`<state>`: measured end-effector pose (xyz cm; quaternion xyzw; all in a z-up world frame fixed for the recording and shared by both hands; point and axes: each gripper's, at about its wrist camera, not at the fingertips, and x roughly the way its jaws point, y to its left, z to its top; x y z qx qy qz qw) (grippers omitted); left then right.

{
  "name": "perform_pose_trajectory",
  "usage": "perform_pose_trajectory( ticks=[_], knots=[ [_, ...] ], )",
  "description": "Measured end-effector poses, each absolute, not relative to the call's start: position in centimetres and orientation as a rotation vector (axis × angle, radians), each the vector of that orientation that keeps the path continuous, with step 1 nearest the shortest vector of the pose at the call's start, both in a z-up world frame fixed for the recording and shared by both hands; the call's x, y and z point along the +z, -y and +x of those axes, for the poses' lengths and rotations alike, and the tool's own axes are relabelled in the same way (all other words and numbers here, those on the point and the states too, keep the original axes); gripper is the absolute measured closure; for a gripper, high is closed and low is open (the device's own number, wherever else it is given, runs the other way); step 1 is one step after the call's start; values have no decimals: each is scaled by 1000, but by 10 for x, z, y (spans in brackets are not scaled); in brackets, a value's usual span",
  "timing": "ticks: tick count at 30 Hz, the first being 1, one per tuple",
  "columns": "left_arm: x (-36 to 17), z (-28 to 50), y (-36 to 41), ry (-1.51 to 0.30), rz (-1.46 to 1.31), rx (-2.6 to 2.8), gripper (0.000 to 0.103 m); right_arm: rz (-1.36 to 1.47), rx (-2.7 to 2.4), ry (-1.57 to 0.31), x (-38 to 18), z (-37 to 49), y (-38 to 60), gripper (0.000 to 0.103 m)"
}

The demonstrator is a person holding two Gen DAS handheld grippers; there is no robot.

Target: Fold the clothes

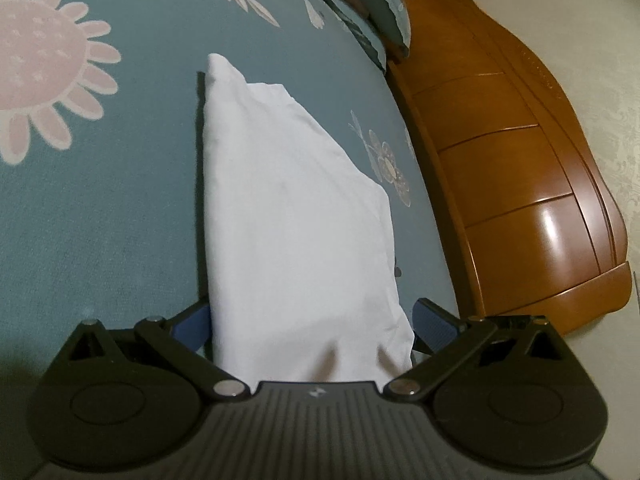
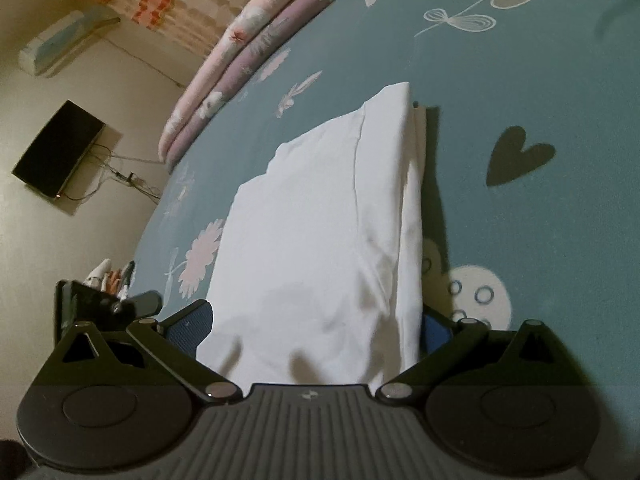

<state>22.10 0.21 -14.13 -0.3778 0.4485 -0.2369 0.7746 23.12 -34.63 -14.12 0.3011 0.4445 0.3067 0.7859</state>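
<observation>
A folded white garment (image 1: 288, 200) lies on the blue flowered bed sheet (image 1: 100, 200). Its near end fills the gap between the spread fingers of my left gripper (image 1: 312, 320), which is open. The cloth covers the inner parts of the blue pads (image 1: 196, 324), so the fingertips are hidden. In the right wrist view the same white garment (image 2: 320, 220) runs away from my right gripper (image 2: 316, 320), which is also open. That end of the cloth sits between and over its blue pads (image 2: 188, 324). A dark shadow lines one long edge of the garment in each view.
A glossy wooden bed frame (image 1: 520, 180) curves along the right of the sheet, with pillows (image 1: 376, 8) at its far end. A rolled pink and purple quilt (image 2: 240, 60) lies along the bed's far edge. A black device (image 2: 60, 148) and an air conditioner (image 2: 64, 40) hang on the wall.
</observation>
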Motion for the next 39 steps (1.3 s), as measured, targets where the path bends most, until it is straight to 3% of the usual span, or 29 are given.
perform_pose_trajectory(
  ticks=[10, 23, 27, 32, 36, 39],
  knots=[
    [-138, 258, 11, -966, -732, -527, 2, 632, 688, -930, -141, 298, 326, 0],
    [-139, 249, 11, -926, -663, -536, 14, 629, 698, -938, -141, 262, 333, 3],
    [-138, 249, 9, -926, -648, -518, 23, 634, 669, -942, -142, 272, 333, 14],
    [-138, 244, 6, -921, -636, -470, 43, 578, 616, -930, -142, 269, 328, 28],
    [-135, 240, 11, -918, -586, -410, 59, 563, 536, -946, -144, 267, 329, 61],
    [-130, 237, 19, -912, -520, -362, 64, 559, 501, -947, -145, 263, 330, 68]
  ],
)
